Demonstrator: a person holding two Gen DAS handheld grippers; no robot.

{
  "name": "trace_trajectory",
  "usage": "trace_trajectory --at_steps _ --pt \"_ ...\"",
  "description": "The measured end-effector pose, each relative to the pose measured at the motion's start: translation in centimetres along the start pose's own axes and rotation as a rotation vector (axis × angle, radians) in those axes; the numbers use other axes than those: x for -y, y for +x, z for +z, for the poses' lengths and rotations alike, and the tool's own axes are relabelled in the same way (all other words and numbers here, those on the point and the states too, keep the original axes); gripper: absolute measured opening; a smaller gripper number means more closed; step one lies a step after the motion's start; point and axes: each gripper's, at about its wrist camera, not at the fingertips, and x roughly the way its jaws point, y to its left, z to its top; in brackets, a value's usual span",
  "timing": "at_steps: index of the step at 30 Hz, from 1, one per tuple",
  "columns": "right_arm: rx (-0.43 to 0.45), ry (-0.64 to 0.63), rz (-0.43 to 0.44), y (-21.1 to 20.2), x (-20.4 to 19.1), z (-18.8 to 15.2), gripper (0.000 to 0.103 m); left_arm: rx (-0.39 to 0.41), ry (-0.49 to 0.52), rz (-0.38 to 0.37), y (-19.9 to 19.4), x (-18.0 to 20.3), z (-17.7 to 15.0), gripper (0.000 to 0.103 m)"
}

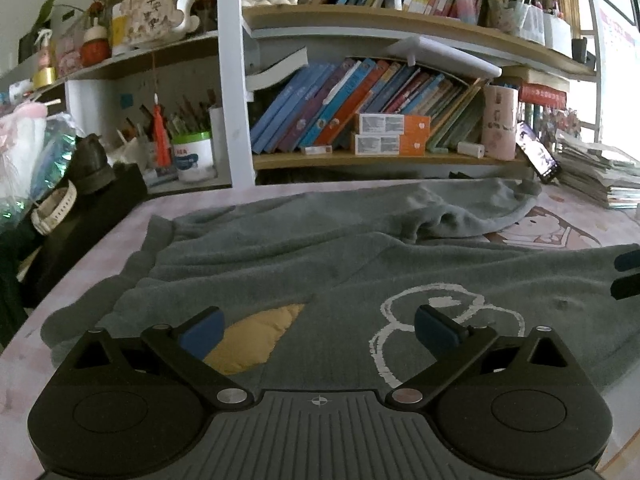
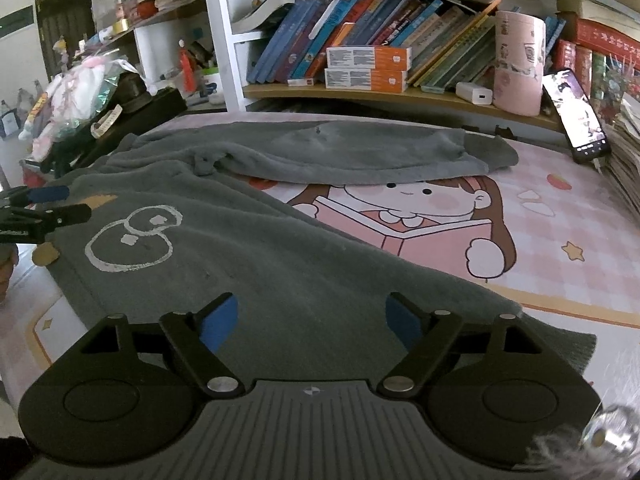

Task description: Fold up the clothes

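While the grey fleece sweater with a white outline print (image 2: 248, 264) lies spread on the pink cartoon desk mat (image 2: 540, 240), both the left gripper (image 1: 318, 330) and the right gripper (image 2: 312, 322) are held wide open above its near hem, with nothing gripped. The near hem should be pinched at both corners evenly and carried toward the far side, so that the fold is kept straight.

Sweater (image 2: 248, 264) hem behind gripper body, phone (image 2: 576, 112) screen blurred

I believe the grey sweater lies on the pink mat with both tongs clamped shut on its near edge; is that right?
Not quite: the grey sweater does lie on the pink mat, but both wrist views show the left tongs and right tongs open above the fabric, gripping nothing.
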Motion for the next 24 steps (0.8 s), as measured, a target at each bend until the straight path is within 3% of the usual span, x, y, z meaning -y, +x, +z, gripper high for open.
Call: trace_trajectory --at_steps 8,24 --pt "-0.006 -0.010 0.012 0.8 -0.3 0.4 0.082 -0.010 0.029 -0.018 0.5 0.6 0.0 0.103" --pt "0.018 -0.004 0.023 2.4 -0.9 1.6 0.085 0.129 0.037 -0.050 0.8 0.3 3.6 0.103"
